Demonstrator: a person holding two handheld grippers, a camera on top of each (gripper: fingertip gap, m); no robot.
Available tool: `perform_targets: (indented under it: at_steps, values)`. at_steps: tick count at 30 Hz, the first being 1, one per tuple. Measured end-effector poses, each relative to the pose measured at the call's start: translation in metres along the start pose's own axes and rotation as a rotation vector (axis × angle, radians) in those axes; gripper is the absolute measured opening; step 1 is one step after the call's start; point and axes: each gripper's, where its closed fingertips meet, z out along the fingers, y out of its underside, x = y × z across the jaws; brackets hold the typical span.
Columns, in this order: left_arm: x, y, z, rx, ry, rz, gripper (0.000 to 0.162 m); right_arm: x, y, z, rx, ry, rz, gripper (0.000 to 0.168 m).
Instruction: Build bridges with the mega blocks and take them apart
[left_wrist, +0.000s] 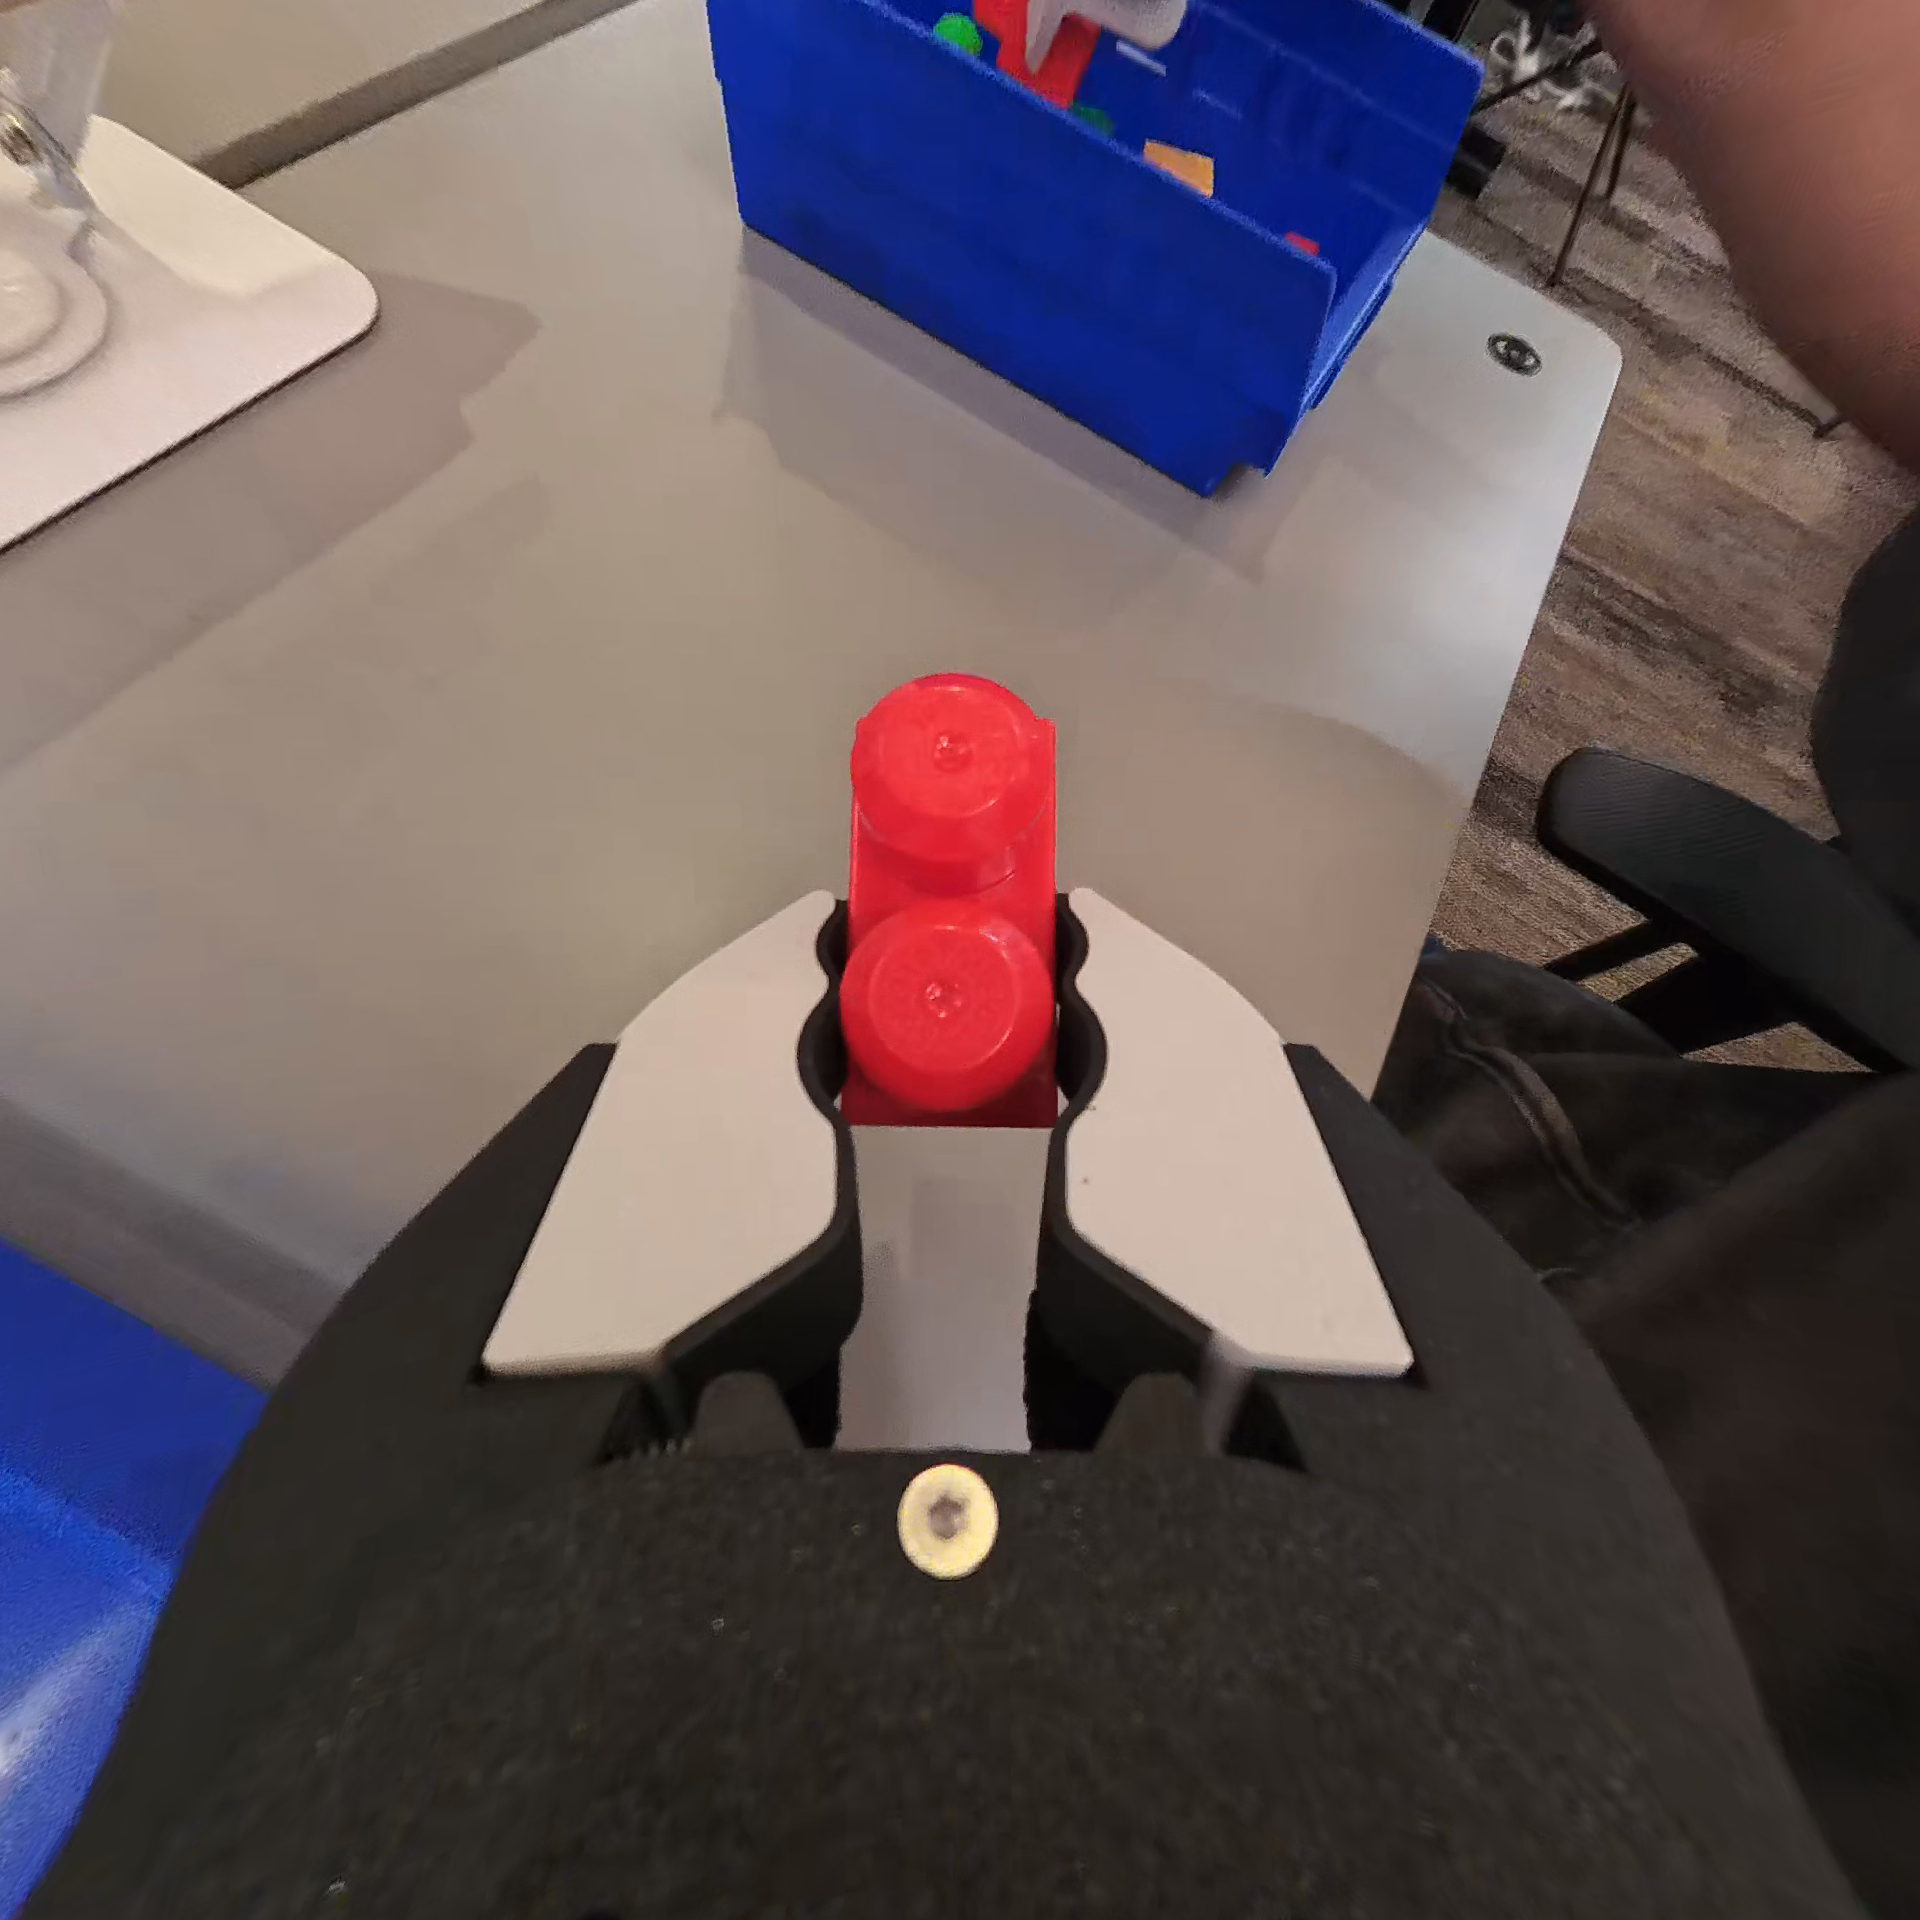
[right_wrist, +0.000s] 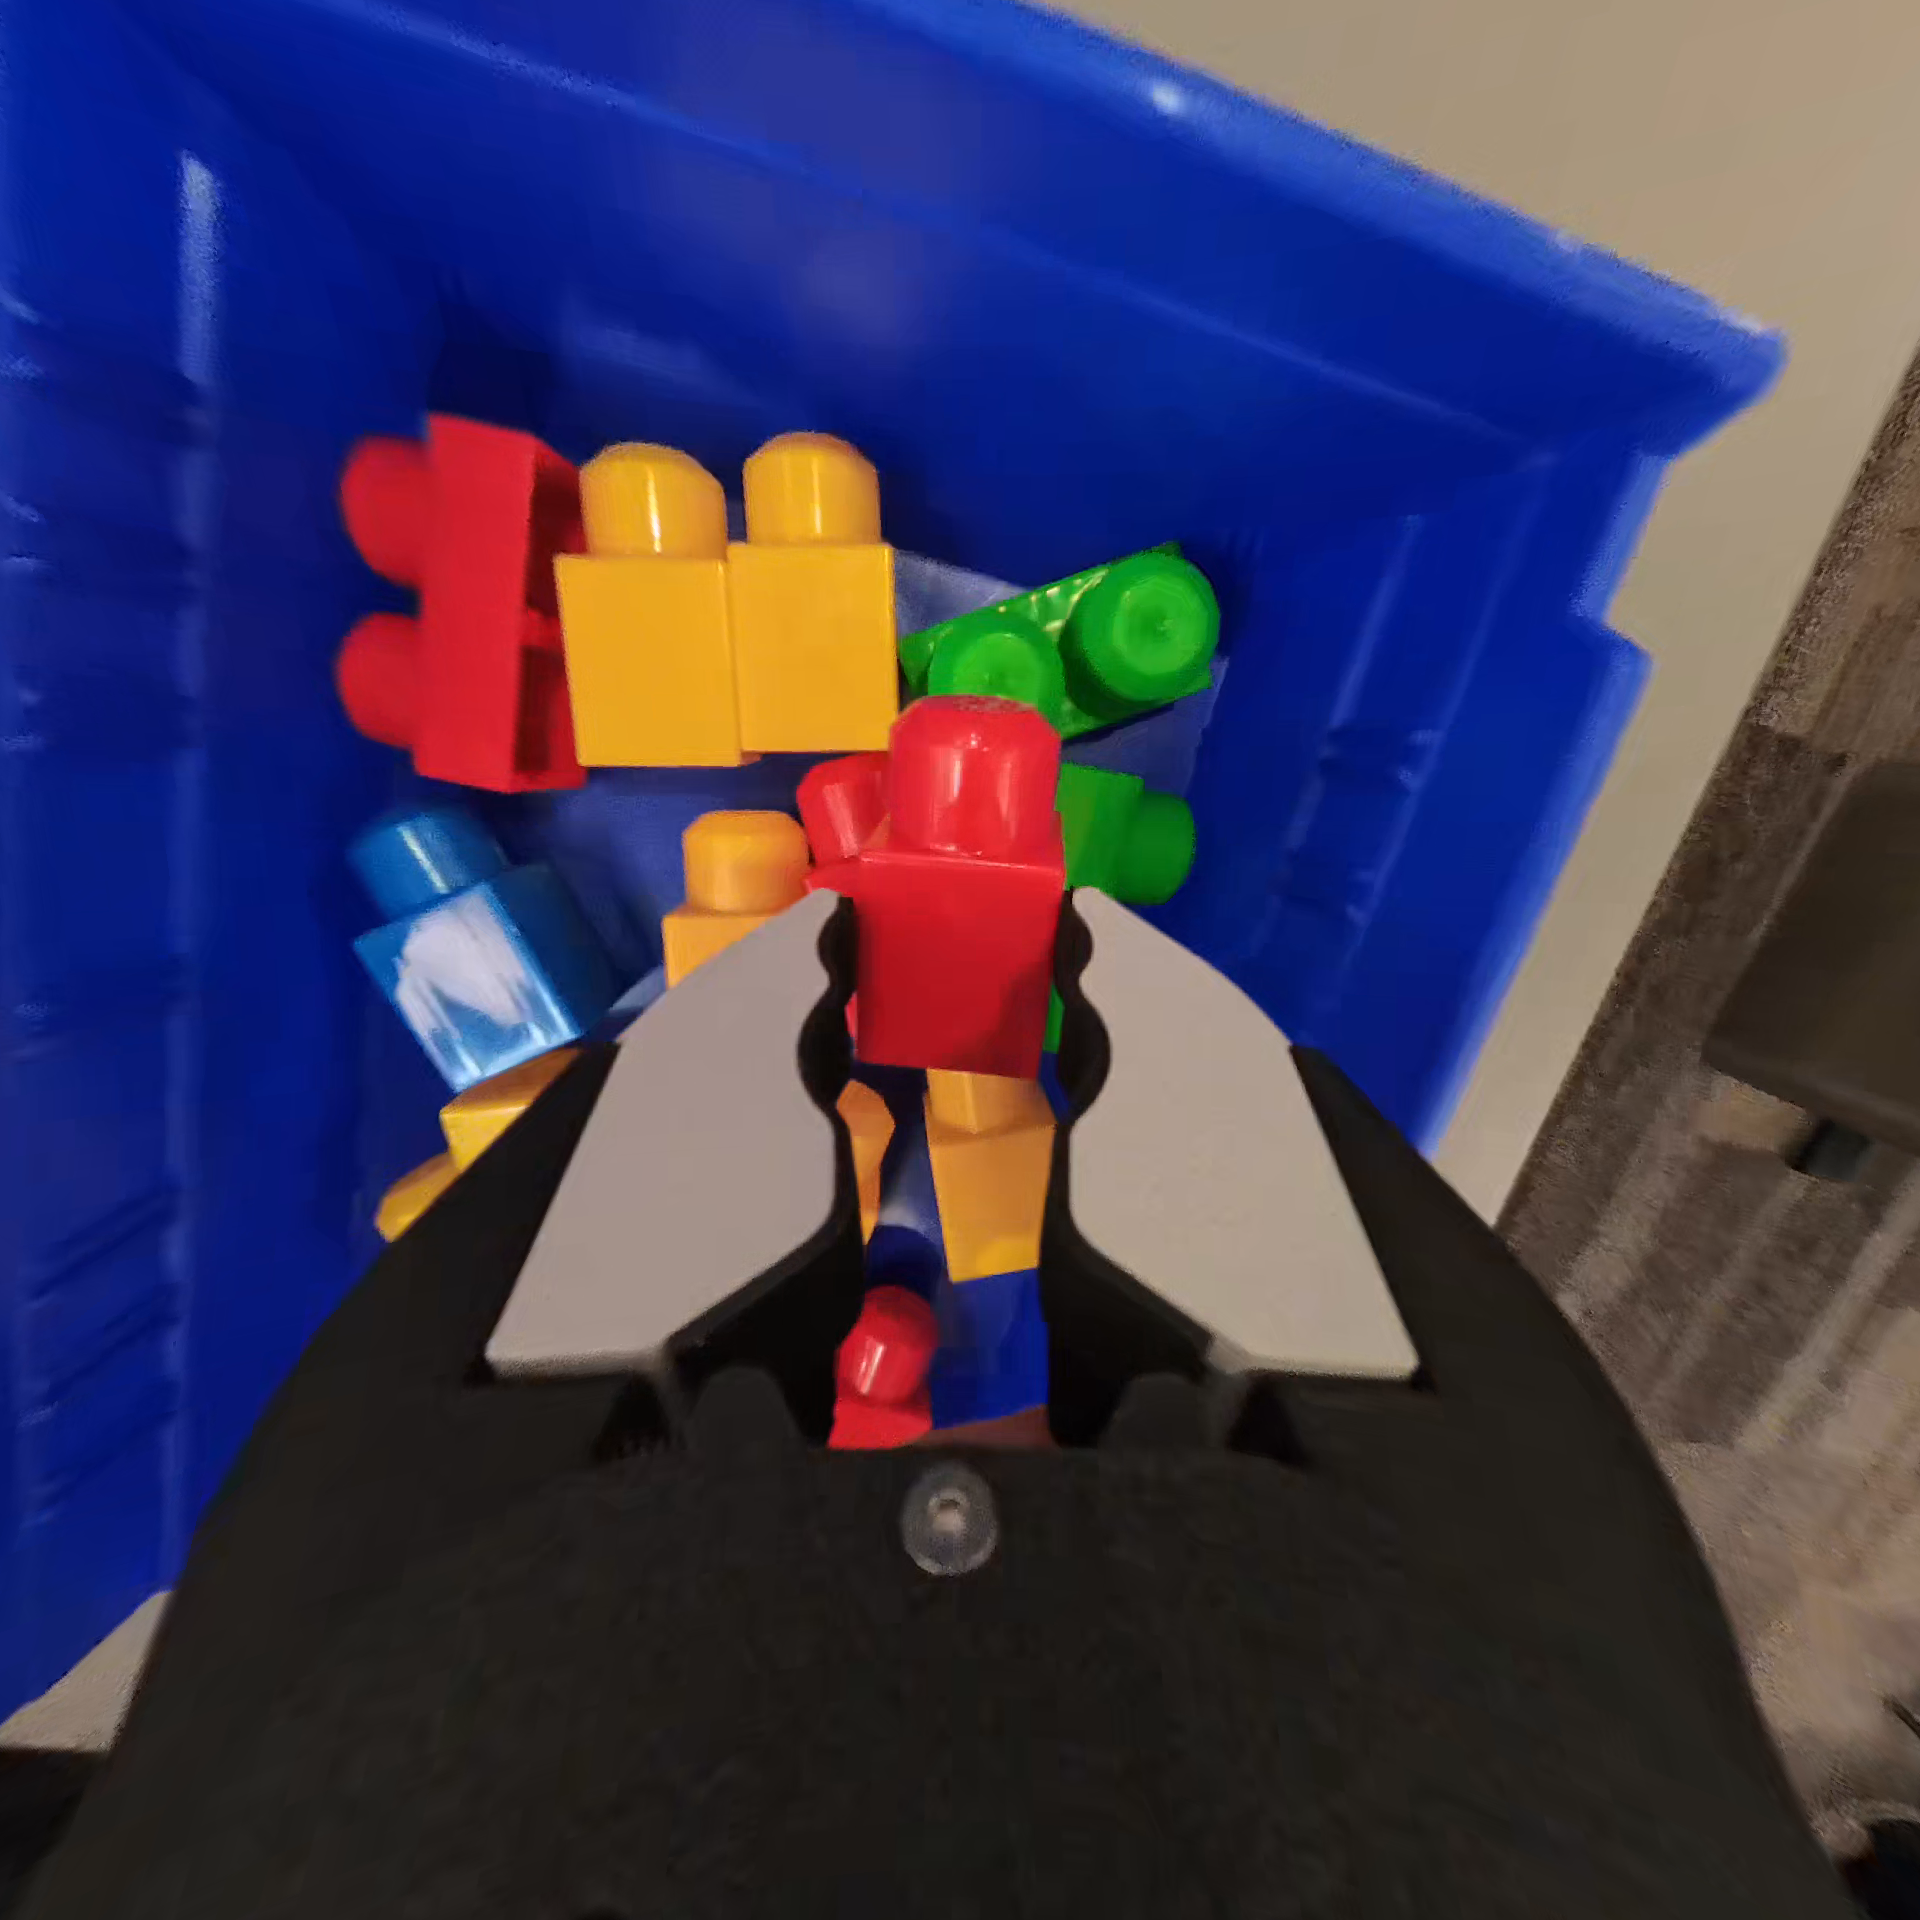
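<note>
Fingers (left_wrist: 727, 1049) of the left gripper (left_wrist: 948, 997) are clamped on a red 2-stud block (left_wrist: 945, 894), studs facing the camera, its far end jutting past the tips above the grey table (left_wrist: 520, 675). At the far right of that table stands a blue bin (left_wrist: 997, 270), and a white mat (left_wrist: 156, 312) lies far left. Over the bin, the right gripper (right_wrist: 954, 987) pinches a second red block (right_wrist: 961, 914) between its fingers (right_wrist: 727, 1060), stud pointing away. Below it in the blue bin (right_wrist: 1039, 312) lie loose blocks: 2 yellow ones (right_wrist: 727, 644) side by side, a red one (right_wrist: 468, 603) to their left, green ones (right_wrist: 1091, 644) to the right, and a blue one (right_wrist: 468, 945) nearer left.
</note>
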Motion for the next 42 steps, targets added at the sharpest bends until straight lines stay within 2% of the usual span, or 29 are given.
perform_targets:
  at_steps: [5, 8, 10, 13, 15, 17, 19, 22, 26, 27, 29, 31, 34, 36, 42]
  values:
    - [-0.008, 0.019, 0.025, -0.085, -0.007, -0.039, 0.036, 0.005, 0.002, 0.013, -0.08, 0.046, -0.026, 0.043]
    - [-0.012, 0.031, 0.046, -0.144, -0.025, -0.051, 0.036, 0.008, 0.0, -0.007, 0.02, 0.07, -0.028, 0.049]
    - [-0.016, 0.033, 0.062, -0.175, -0.053, -0.039, 0.036, -0.001, -0.002, -0.043, 0.216, 0.068, -0.009, 0.053]
    - [-0.025, 0.036, 0.089, -0.231, -0.098, -0.016, 0.036, -0.037, 0.012, -0.112, 0.621, 0.031, 0.036, 0.051]
    - [-0.028, 0.037, 0.106, -0.261, -0.097, -0.009, 0.036, -0.082, 0.033, -0.141, 0.86, -0.092, 0.053, 0.048]
    - [-0.036, 0.038, 0.12, -0.29, -0.118, 0.002, 0.036, -0.134, 0.056, -0.146, 1.009, -0.293, 0.071, 0.043]
    - [-0.04, 0.039, 0.131, -0.306, -0.127, -0.001, 0.036, -0.179, 0.079, -0.127, 0.992, -0.45, 0.057, 0.045]
    - [-0.044, 0.042, 0.14, -0.305, -0.155, -0.012, 0.036, -0.222, 0.104, -0.105, 0.931, -0.522, 0.016, 0.045]
    - [-0.046, 0.041, 0.142, -0.308, -0.216, 0.027, 0.038, -0.254, 0.115, -0.082, 0.811, -0.48, -0.041, 0.046]
    - [-0.046, 0.038, 0.141, -0.291, -0.227, 0.031, 0.047, -0.264, 0.116, -0.079, 0.793, -0.49, -0.034, 0.047]
    - [-0.042, 0.033, 0.133, -0.249, -0.231, 0.028, 0.054, -0.281, 0.117, -0.074, 0.78, -0.448, -0.057, 0.051]
    - [-0.032, 0.031, 0.111, -0.201, -0.224, 0.019, 0.06, -0.299, 0.115, -0.071, 0.787, -0.378, -0.109, 0.057]
    - [-0.009, 0.037, 0.059, -0.072, -0.207, -0.016, 0.057, -0.336, 0.099, -0.071, 0.774, -0.335, -0.192, 0.066]
    - [0.005, 0.048, 0.027, 0.022, -0.197, -0.051, 0.056, -0.35, 0.076, -0.066, 0.775, -0.231, -0.233, 0.074]
    - [0.015, 0.087, -0.025, 0.232, -0.281, -0.098, 0.052, -0.389, 0.032, -0.013, 0.581, -0.246, -0.231, 0.084]
